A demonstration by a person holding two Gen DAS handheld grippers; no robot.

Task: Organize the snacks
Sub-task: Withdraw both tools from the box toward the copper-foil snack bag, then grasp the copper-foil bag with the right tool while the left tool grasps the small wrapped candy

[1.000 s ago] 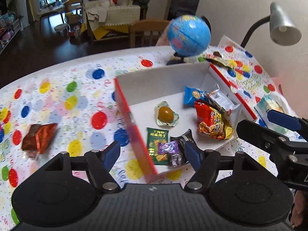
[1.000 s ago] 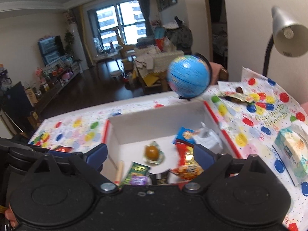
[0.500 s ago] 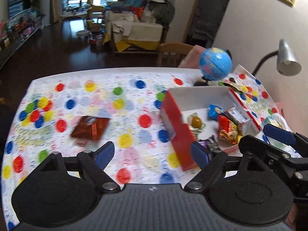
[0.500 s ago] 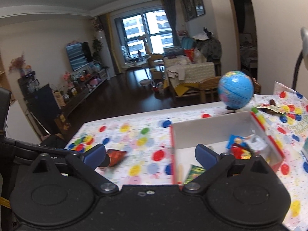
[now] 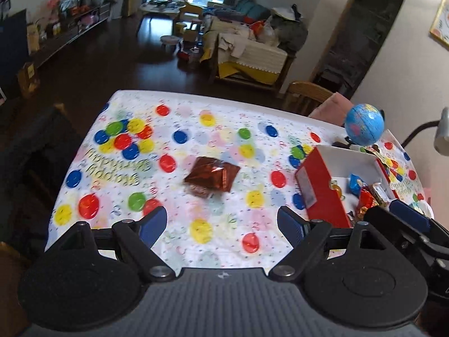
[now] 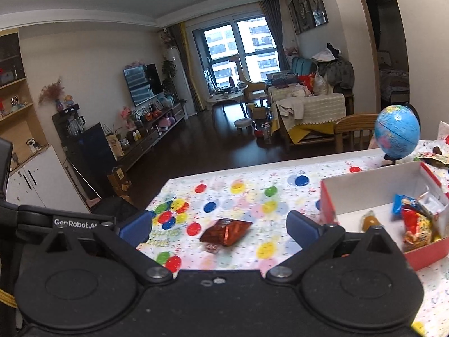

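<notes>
A brown-red foil snack packet (image 5: 213,178) (image 6: 226,231) lies alone on the dotted tablecloth. It is ahead of both grippers and touches neither. My left gripper (image 5: 221,224) is open and empty, with the packet centred beyond its fingers. My right gripper (image 6: 219,226) holds nothing, its jaws still opening; it also shows at the right edge of the left wrist view (image 5: 407,219). To the right stands the red box (image 5: 317,185) (image 6: 373,185) with a white inside. It holds a blue packet (image 6: 401,202), a red-yellow packet (image 6: 415,224) and an orange jelly cup (image 6: 369,220).
A blue globe (image 5: 364,125) (image 6: 398,132) stands behind the box, near a grey desk lamp (image 5: 442,132). A wooden chair (image 5: 306,98) sits at the table's far edge. The table drops off to dark floor at the left and far sides.
Both grippers have pulled back and swung left, away from the box. The foil packet now sits centred ahead of them. Both pairs of jaws have spread wider.
</notes>
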